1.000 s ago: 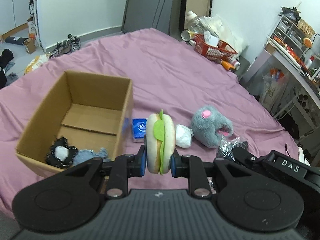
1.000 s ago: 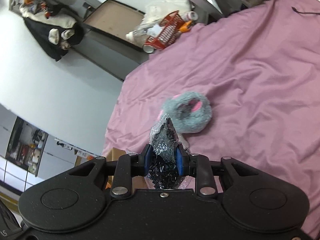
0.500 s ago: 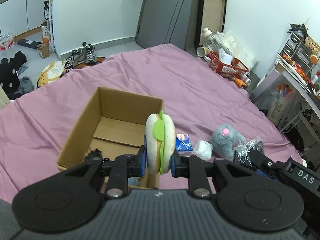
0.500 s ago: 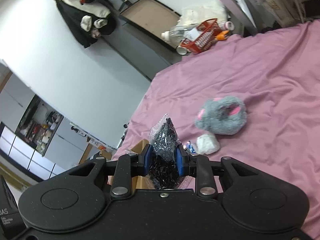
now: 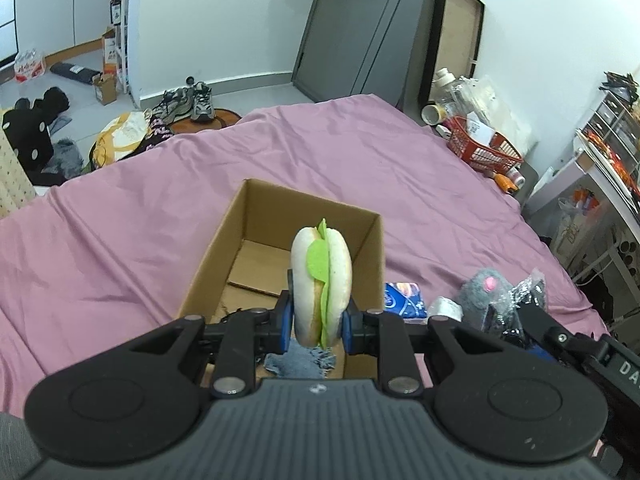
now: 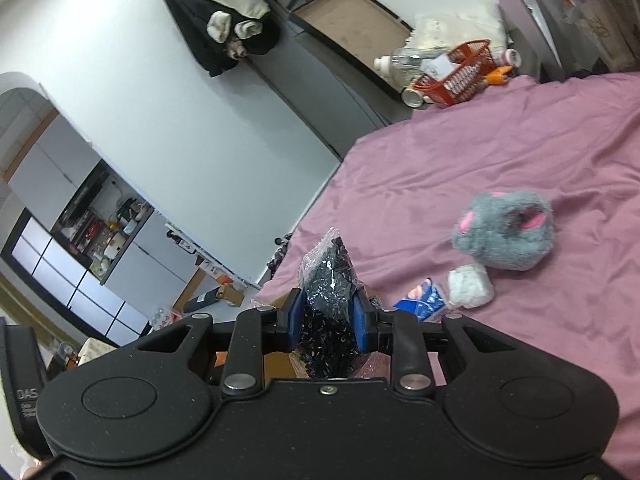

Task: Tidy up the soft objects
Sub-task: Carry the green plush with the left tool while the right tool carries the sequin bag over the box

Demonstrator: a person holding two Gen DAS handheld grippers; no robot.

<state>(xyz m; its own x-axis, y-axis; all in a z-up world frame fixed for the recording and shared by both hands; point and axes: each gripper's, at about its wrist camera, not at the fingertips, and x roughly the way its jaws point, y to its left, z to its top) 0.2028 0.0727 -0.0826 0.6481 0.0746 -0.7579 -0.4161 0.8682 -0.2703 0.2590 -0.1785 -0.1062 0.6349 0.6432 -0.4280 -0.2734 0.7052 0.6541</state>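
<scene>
The left gripper [image 5: 317,322] is clamping the plush sandwich [image 5: 321,286] upright, directly over the cardboard box [image 5: 362,258]; the right gripper [image 6: 327,322] is pinching a black-bead bag [image 6: 326,280] beside the box.

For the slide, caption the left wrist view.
Left gripper holds a plush burger above the open box on the purple bed.

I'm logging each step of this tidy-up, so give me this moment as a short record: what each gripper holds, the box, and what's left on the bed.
left gripper: shut on plush sandwich, in front of the box
right gripper: shut on bag of black beads
cardboard box: open, on the bed; denim scrap and a dark item inside
bed: purple sheet
still loose on the sheet: grey plush mouse, white pouch, blue packet
</scene>
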